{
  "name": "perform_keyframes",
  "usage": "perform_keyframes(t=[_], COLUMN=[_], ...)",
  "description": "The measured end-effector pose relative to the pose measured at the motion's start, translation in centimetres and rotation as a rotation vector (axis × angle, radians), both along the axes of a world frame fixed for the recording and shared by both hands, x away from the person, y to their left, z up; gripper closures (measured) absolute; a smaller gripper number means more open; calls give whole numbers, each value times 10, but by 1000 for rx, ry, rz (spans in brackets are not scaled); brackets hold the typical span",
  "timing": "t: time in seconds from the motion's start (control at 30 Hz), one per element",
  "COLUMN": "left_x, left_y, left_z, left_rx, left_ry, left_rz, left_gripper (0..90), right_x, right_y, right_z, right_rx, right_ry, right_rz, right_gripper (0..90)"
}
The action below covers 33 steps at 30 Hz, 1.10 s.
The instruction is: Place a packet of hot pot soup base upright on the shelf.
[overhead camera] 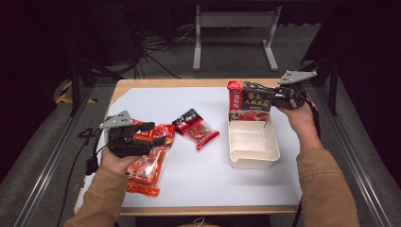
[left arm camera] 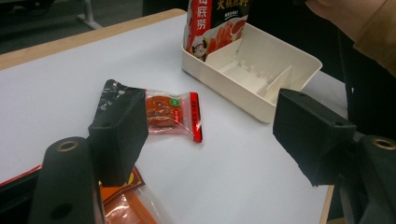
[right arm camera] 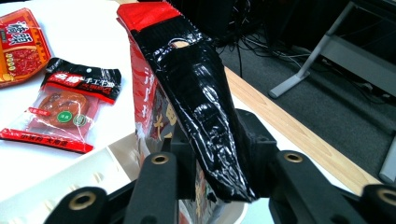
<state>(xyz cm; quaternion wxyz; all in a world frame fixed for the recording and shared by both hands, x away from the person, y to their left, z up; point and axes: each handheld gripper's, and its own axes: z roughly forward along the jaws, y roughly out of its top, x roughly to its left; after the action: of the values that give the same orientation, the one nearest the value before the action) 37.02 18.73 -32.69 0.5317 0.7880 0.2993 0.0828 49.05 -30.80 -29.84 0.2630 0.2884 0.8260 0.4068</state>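
Holding now: your right hand-held gripper [overhead camera: 265,94] has its jaws closed on the tall red and black pouch [overhead camera: 248,101], gripping it near the top edge; in the right gripper view the black gusset of the pouch runs up and away between the two jaws.
Where the pouch is: upright, its lower end inside the far end of the cream tray [overhead camera: 253,158], and you cannot tell from these views whether it has touched the tray floor.
Long axis of the pouch: roughly vertical, leaning a little; the tray runs lengthwise from you toward the far edge of the tabletop [overhead camera: 189,175].
Likely step: judging by this, you are lowering the pouch into the tray, so the move turns on keeping it straight above the far compartment.
Left side: your left hand-held gripper [overhead camera: 158,135] stands wide open with nothing between the jaws, hovering above the large orange packet [overhead camera: 146,172] at the near left.
Next thing in reach: the small clear and red snack packet [left arm camera: 170,114] lies flat just ahead of the left jaws, between them and the tray, its long axis slanting across the left gripper view.
Nearer hand: the left one is plainly closer to that small packet; the right one is occupied at the tray.
Risk: the pouch looks limp, so it may fold or tip once you let go.
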Motion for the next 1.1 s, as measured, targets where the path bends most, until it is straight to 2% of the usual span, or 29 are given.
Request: perform_keyframes(t=[0.07, 0.17, 0.2, 0.3, 0.33, 0.63, 0.77, 0.83, 0.9, 1.03, 1.1], left_x=[0, 0, -1, 1, 2, 8, 10, 10, 9, 9, 9], left_y=[0, 1, 1, 4, 4, 7, 8, 9, 10, 14, 16], left_z=[0, 0, 0, 0, 0, 2, 3, 4, 4, 5, 5], left_rx=[1, 3, -1, 11, 1, 9, -10, -9, -10, -5, 2], left_ry=[1, 2, 10, -2, 4, -4, -5, -17, -19, -24, -26], left_rz=[2, 13, 15, 27, 27, 30, 23, 24, 33, 43, 53], left_gripper=[267, 259, 258, 259, 258, 198, 124, 117, 109, 104, 104], right_x=[0, -2, -3, -8, -9, -28, -43, -45, -53, -68, -73], right_y=[0, -3, -4, -7, -9, -10, -6, -6, -4, -4, -3], right_z=[1, 4, 5, 9, 10, 25, 32, 33, 36, 42, 44], right_rx=[14, 78, 81, 99, 106, 108, 115, 109, 91, 93, 104], right_ry=[12, 59, 64, 60, 59, 11, -1, -4, -29, -65, -64], right_rz=[-6, -18, -20, -28, -30, -36, -38, -38, -63, -66, -55], right_gripper=[656, 597, 579, 526, 505, 354, 281, 268, 247, 234, 222])
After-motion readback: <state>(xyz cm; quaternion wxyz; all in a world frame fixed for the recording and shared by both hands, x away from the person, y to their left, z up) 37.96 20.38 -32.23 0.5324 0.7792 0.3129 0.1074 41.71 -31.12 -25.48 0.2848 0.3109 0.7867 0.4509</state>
